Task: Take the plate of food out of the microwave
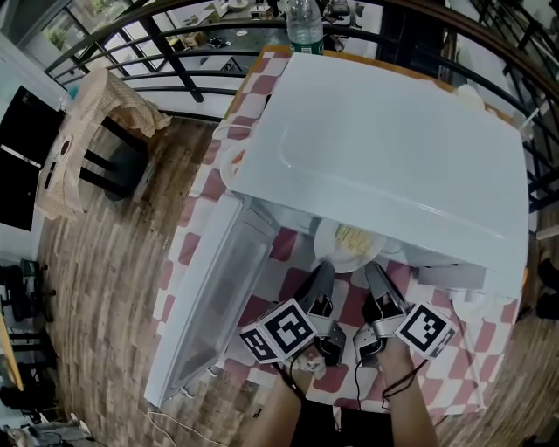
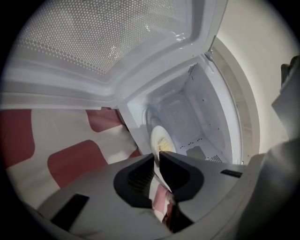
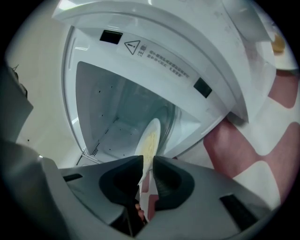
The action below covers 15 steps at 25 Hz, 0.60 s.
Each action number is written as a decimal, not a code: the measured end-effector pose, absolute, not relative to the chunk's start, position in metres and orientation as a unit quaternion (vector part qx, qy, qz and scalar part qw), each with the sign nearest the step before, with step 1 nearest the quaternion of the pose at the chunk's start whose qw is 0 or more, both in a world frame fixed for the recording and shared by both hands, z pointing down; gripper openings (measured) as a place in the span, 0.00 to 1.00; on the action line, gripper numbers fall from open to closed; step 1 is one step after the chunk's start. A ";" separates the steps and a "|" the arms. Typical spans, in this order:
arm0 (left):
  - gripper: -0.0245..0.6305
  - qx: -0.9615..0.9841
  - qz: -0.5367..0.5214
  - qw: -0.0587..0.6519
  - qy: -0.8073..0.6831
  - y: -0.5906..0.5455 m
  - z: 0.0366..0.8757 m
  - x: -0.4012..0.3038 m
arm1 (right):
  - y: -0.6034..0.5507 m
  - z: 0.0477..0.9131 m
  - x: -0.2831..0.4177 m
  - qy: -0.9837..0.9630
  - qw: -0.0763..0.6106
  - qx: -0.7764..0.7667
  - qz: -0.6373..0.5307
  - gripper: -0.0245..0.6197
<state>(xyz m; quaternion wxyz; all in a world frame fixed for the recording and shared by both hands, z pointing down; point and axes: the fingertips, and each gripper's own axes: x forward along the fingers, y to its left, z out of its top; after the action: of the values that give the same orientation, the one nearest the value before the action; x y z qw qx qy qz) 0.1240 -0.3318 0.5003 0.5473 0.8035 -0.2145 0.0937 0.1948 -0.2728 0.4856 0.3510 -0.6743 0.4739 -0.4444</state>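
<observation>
A white plate (image 1: 348, 245) with pale yellow food sticks out of the mouth of the white microwave (image 1: 384, 148), just under its front edge. Both grippers hold its near rim. My left gripper (image 1: 324, 272) is shut on the rim's left part, and my right gripper (image 1: 376, 274) is shut on the right part. In the left gripper view the plate (image 2: 161, 140) runs edge-on from between the left gripper's (image 2: 156, 157) dark pads into the cavity (image 2: 187, 112). In the right gripper view the plate (image 3: 150, 138) stands edge-on, its rim pinched in the right gripper (image 3: 146, 162).
The microwave door (image 1: 205, 306) hangs open to the left, over the table's left edge. A red-and-white checked cloth (image 1: 454, 367) covers the table. A water bottle (image 1: 305, 26) stands behind the microwave. A chair with a tan bag (image 1: 83, 140) is at far left, by a black railing (image 1: 166, 39).
</observation>
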 end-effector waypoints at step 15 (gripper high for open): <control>0.14 0.808 0.098 0.541 -0.212 -0.334 0.504 0.124 | -0.271 0.523 0.190 0.386 0.345 -0.681 -0.518 0.17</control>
<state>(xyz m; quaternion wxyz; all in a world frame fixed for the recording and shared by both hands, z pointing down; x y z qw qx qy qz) 0.1243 -0.3343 0.5038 0.5408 0.8081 -0.2117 0.0982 0.1899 -0.2706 0.5227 0.3452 -0.6814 0.3855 -0.5176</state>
